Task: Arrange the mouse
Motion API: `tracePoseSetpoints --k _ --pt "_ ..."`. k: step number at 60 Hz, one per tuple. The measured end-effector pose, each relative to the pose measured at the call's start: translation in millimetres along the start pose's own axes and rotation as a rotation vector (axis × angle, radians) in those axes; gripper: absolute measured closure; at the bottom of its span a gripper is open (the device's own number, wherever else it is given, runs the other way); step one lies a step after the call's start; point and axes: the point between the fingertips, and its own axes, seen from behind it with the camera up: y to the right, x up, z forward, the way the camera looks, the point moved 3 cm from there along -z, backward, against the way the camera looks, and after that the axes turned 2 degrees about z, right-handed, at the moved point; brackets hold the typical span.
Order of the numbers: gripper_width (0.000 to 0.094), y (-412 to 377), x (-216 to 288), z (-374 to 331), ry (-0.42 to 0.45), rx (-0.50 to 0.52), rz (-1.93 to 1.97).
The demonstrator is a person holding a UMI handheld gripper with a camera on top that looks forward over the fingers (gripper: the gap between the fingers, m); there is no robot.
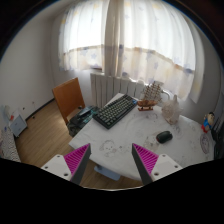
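Gripper view: gripper [112,160] jaws spread wide, holding nothing, above white worktop [120,135]. Mouse [164,136] at 2 o'clock beyond the pads; keyboard [116,110] at 12 o'clock.

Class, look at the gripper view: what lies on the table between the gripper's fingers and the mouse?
Nothing: bare white table separates the open gripper from the mouse, as the gripper view shows.

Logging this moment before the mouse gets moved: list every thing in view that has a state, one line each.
gripper: open, empty, held above the near table edge
mouse: resting on the table, ahead of the fingers, untouched
keyboard: lying flat on the table, angled
curtains: drawn across the window
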Motion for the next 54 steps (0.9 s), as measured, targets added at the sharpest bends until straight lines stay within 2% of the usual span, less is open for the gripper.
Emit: tracePoseSetpoints --k 23,38,54 --pt "0.0082 128.4 -30.2 8.2 0.003 -0.271 0.165" --pt "0.0082 176.7 -61.5 19.6 -0.009 -0.346 0.249" --pt "0.0083 218.3 -72.2 77.7 0.03 -0.358 0.266"
